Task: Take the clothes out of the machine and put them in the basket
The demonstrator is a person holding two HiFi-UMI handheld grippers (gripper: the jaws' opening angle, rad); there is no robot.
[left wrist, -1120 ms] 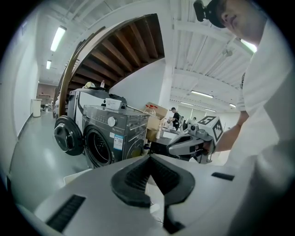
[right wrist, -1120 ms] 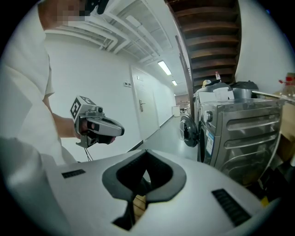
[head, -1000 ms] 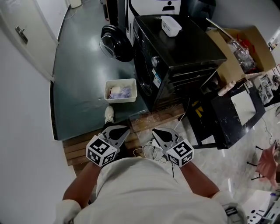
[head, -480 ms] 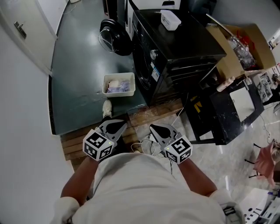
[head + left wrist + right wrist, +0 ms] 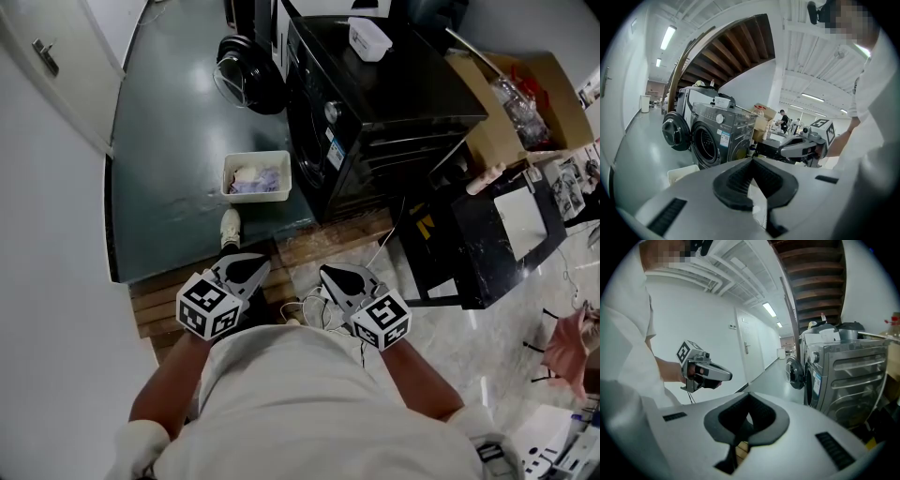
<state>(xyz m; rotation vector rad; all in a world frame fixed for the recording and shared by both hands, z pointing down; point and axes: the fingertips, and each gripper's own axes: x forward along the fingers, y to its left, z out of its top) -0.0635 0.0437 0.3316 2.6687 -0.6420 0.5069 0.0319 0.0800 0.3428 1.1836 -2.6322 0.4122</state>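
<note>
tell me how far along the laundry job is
Done: the washing machine door stands open and clothes lie in the white basket. In hand: nothing; the left gripper and right gripper are shut and empty. Left: unclear, the drum looks dark.

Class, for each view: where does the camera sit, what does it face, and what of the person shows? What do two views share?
Head view: on the head, facing down at basket, washer; shirt, arms, left gripper, right gripper show.
Left gripper view: behind its shut jaws, facing the washer; right arm shows.
Right gripper view: behind its shut jaws, facing the washer; left arm shows.
Shared: the washer.
</note>
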